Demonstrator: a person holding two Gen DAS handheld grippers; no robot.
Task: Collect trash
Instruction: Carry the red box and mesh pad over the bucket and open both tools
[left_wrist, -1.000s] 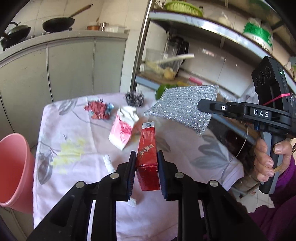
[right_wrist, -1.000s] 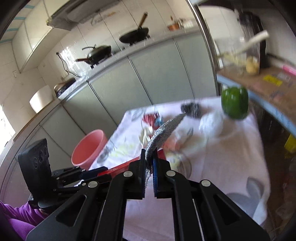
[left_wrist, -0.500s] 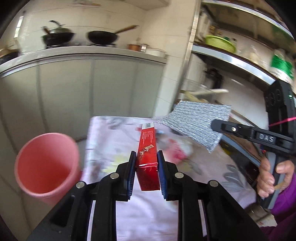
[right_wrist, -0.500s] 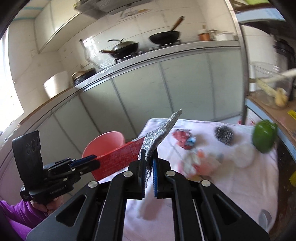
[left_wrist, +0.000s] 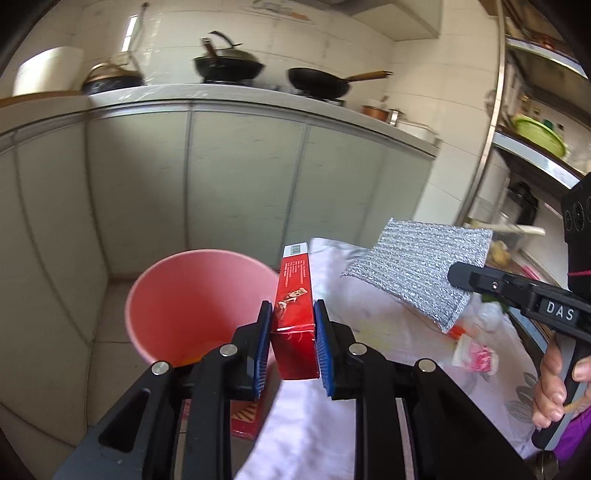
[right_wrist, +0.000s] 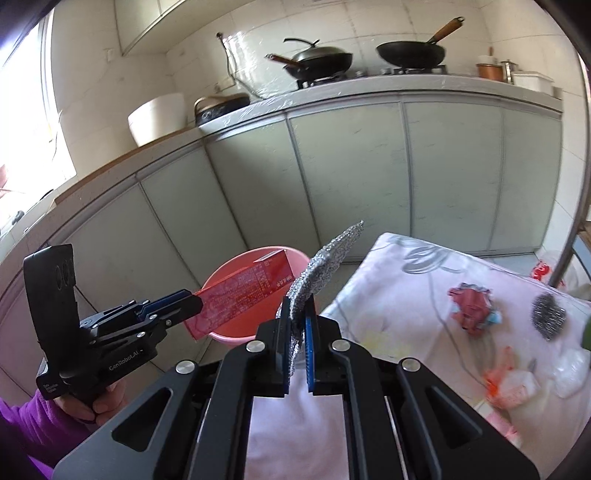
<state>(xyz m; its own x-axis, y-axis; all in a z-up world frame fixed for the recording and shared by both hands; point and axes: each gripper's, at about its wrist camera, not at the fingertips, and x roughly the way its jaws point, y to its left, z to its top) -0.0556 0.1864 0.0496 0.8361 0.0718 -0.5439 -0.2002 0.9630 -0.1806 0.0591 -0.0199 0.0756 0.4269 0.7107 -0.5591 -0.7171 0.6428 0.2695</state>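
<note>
Trash is filling both my tongs. Left gripper (left_wrist: 292, 345) is clamping a red carton (left_wrist: 294, 306) by the pink bin (left_wrist: 192, 295); right gripper (right_wrist: 297, 345) is pinching a silver scouring pad (right_wrist: 317, 273).

"DAS" stands on the right gripper (left_wrist: 458, 277); "GenRobot.AI" stands on the left gripper (right_wrist: 192, 301); the red box (left_wrist: 293, 295) bears a barcode.

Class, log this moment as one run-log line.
left gripper: red box | right gripper: silver scouring pad | near pink bin
</note>
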